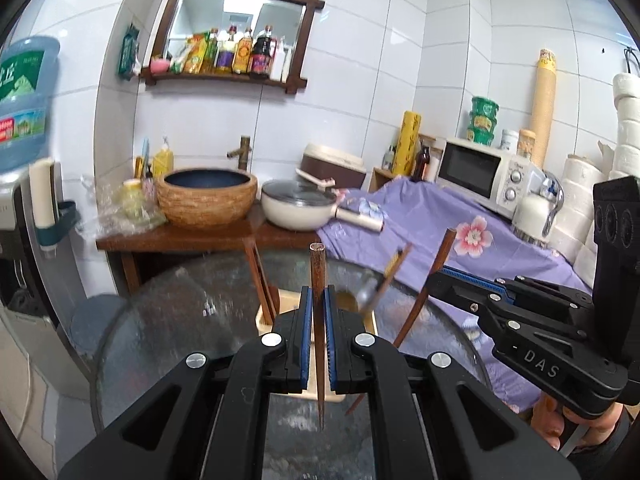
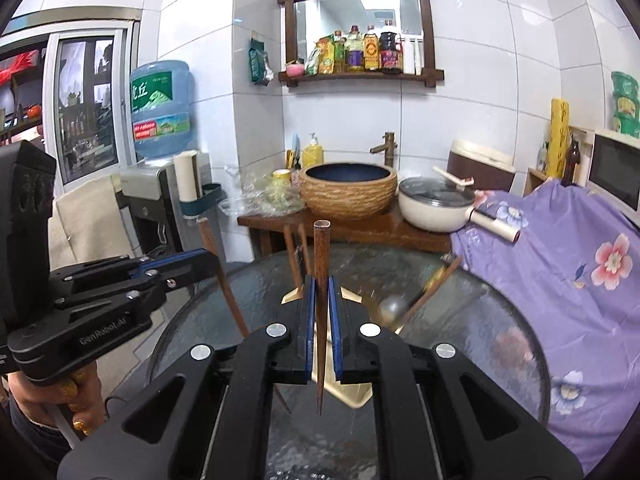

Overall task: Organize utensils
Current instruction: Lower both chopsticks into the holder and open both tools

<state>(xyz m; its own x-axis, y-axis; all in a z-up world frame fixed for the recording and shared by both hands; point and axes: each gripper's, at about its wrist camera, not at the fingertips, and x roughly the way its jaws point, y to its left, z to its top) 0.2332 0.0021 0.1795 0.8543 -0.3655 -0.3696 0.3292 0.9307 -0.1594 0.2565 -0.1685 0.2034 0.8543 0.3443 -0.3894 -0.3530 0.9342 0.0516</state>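
Note:
My left gripper (image 1: 318,293) is shut on a dark wooden chopstick (image 1: 317,264) that stands upright between its blue pads, tip down over the round glass table (image 1: 180,320). My right gripper (image 2: 320,282) is shut on a second chopstick (image 2: 322,248) the same way. Each gripper shows in the other's view: the right gripper (image 1: 436,276) with its chopstick (image 1: 442,256), and the left gripper (image 2: 210,258) with its chopstick (image 2: 228,300). Below them a pale wooden utensil holder (image 1: 266,316) (image 2: 352,390) holds two chopsticks (image 1: 260,280) (image 2: 294,264) and a wood-handled spoon (image 1: 384,284) (image 2: 404,306).
Behind the table is a wooden counter (image 1: 208,240) with a woven basin sink (image 1: 206,196) and a lidded white pan (image 1: 298,206). A purple floral cloth (image 1: 440,232) covers the surface at the right, under a microwave (image 1: 480,172). A water dispenser (image 2: 160,112) stands at the left.

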